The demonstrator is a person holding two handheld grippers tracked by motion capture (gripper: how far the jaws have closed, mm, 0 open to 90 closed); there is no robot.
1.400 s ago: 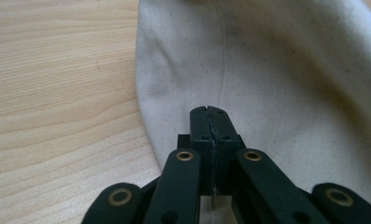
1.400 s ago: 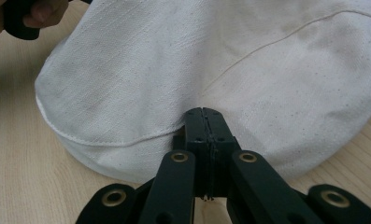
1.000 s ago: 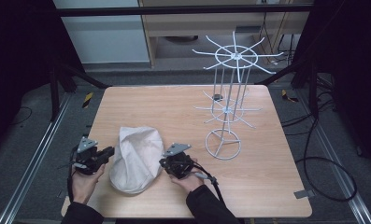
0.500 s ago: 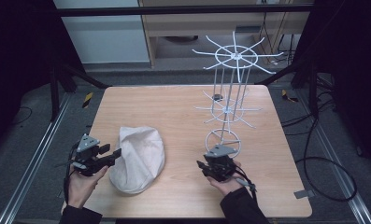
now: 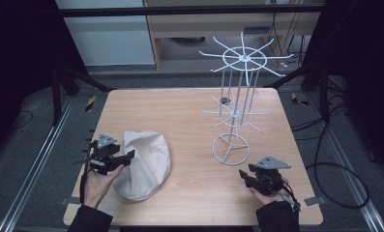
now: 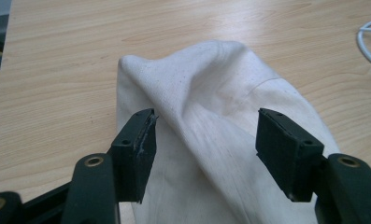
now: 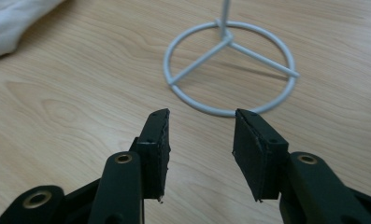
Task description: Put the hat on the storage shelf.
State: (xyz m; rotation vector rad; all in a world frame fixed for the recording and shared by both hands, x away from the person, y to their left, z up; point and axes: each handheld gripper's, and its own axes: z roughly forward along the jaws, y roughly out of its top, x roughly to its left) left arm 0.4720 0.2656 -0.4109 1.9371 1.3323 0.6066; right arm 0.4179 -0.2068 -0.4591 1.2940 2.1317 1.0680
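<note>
Down on the light wooden table [image 5: 189,111], the cream-coloured cloth cap [image 5: 146,162] lies flat, well to the left of the white wire hat stand [image 5: 233,121] with its round ring base. Just left of the cap, the left gripper [image 6: 204,140] has just been opening its jaws; they stand wide with a fold of the cap between them, pads off the cloth. Near the stand's ring base, the right gripper [image 7: 202,149] has likewise been opening, with nothing between its jaws.
</note>
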